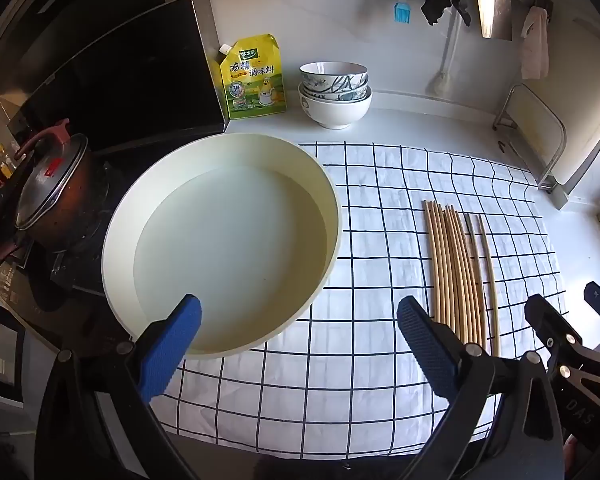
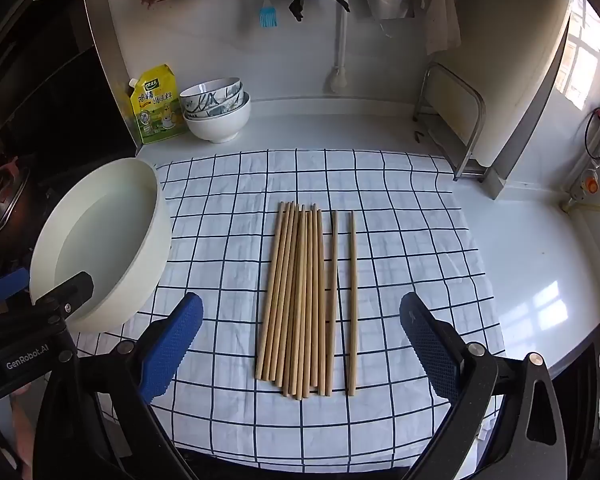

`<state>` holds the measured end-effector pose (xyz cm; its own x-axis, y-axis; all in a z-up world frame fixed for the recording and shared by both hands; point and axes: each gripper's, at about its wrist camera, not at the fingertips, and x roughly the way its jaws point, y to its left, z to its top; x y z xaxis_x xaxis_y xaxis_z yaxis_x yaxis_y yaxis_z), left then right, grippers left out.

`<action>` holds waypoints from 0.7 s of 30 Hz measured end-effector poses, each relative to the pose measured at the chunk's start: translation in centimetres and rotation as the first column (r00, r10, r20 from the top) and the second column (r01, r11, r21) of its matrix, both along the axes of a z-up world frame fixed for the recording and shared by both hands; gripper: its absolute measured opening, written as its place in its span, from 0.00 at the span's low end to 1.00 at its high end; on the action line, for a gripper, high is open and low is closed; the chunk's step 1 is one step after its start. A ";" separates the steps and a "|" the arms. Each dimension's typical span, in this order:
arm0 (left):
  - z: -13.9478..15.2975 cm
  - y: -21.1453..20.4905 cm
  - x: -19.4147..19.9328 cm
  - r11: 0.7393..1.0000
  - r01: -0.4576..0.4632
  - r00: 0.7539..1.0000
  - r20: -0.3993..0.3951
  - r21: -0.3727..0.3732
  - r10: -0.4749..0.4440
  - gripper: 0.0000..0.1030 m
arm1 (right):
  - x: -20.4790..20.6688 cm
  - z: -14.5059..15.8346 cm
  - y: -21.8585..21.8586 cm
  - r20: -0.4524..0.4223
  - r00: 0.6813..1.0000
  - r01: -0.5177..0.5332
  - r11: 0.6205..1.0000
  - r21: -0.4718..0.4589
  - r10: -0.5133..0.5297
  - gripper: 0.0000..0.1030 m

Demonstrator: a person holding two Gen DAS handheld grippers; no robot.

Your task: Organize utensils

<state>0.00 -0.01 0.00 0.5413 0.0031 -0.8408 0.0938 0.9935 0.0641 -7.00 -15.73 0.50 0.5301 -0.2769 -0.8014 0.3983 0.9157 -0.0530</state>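
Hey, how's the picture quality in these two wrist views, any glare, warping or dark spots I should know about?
Left wrist view: fisheye bends the checked cloth lines and the chopsticks; the stove side with the pot is dark. Right wrist view: window glare patches on the white counter, corners vignetted black, chopsticks sharp and evenly lit. Both open claws, left and right, look oversized at the bottom edge.

both wrist views overlook the checked cloth [image 1: 340, 320].
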 end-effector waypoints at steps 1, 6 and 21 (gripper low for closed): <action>0.0 0.0 0.0 1.000 0.000 1.000 0.000 -0.001 0.000 0.94 | 0.0 0.0 0.0 0.000 1.000 0.000 1.000 -0.001 0.000 0.92; 0.0 0.0 0.0 1.000 0.000 1.000 -0.001 -0.002 0.000 0.94 | 0.0 0.2 0.1 -0.003 1.000 0.000 1.000 0.000 0.000 0.92; 0.1 0.1 0.0 1.000 0.005 1.000 -0.002 -0.005 -0.005 0.94 | -0.1 0.2 0.2 0.001 1.000 0.001 1.000 -0.006 -0.001 0.92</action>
